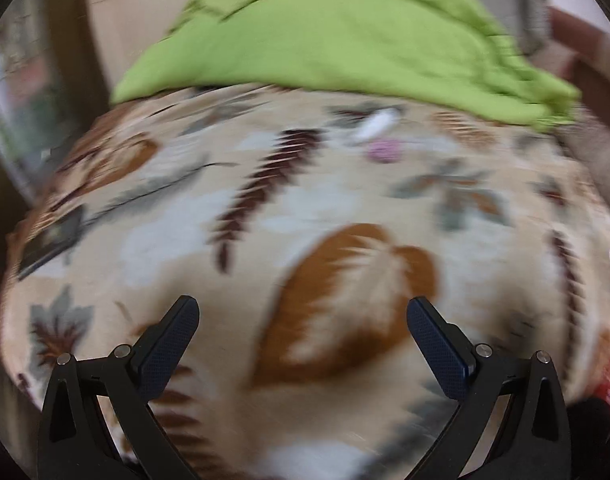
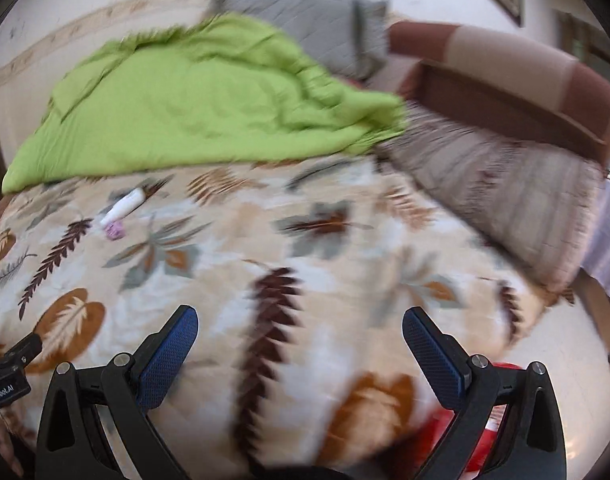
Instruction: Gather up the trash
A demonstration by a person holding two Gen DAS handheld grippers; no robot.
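On the bed: one white tube [image 2: 123, 207], one small pink scrap [image 2: 115, 231], one green blanket [image 2: 193, 108], one leaf-print bedspread [image 2: 313, 248], one grey pillow [image 2: 317, 24].

The leaf-patterned bed [image 2: 305, 240] lies flat and bare ahead of both tools; far back a heaped green blanket [image 2: 209, 108] bars the way; a white tube [image 2: 123, 207] and small pink scrap [image 2: 115, 231] lie just before it; a brown striped cushion [image 2: 505, 196] blocks the right.
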